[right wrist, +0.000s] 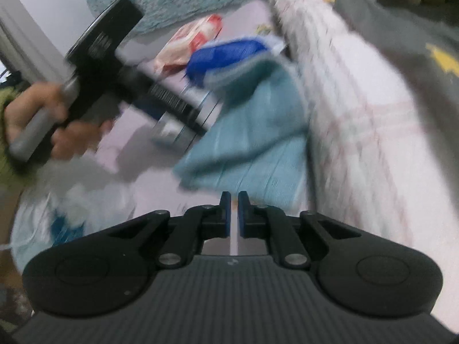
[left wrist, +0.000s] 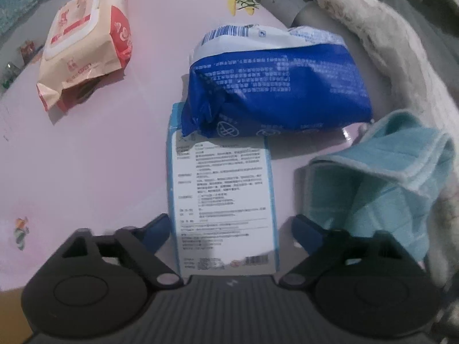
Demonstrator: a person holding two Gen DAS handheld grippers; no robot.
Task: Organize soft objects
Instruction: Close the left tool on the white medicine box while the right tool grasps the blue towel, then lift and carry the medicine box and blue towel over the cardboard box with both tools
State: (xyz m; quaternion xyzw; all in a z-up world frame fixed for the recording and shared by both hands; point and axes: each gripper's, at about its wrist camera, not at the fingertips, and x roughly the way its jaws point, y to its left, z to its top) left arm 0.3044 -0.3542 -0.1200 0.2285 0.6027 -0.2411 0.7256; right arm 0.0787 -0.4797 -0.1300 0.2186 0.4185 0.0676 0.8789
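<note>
Left tongs (left wrist: 229,229) are spread wide, straddling the near end of the white-and-pale-blue flat pack (left wrist: 223,200). The pack lies on the pink surface (left wrist: 100,157) directly ahead, between the blue fingertips (left wrist: 156,228). Its long axis runs straight away from the tongs, in line with their reach, so the jaws would close across its short width. The left finger looks to be touching or just beside the pack's edge; the right one stands apart. No grip yet.

The pack's far end is tucked under the dark blue soft pack (left wrist: 275,86), which lies crosswise to it. My read: pulling straight back may drag that one along.

Folded teal cloth (left wrist: 387,177) sits just right of the left tongs, against the cream blanket (left wrist: 401,57). Red-and-beige wipes pack (left wrist: 86,43) is well apart, far left.

Right tongs (right wrist: 234,212) are pressed almost together, holding nothing, with the teal cloth (right wrist: 258,132) just ahead. That view is motion-blurred; it also shows the hand (right wrist: 34,120) gripping the left tool's handle.

The left side is clearly nearer the flat pack; the right is nearer the cloth.
</note>
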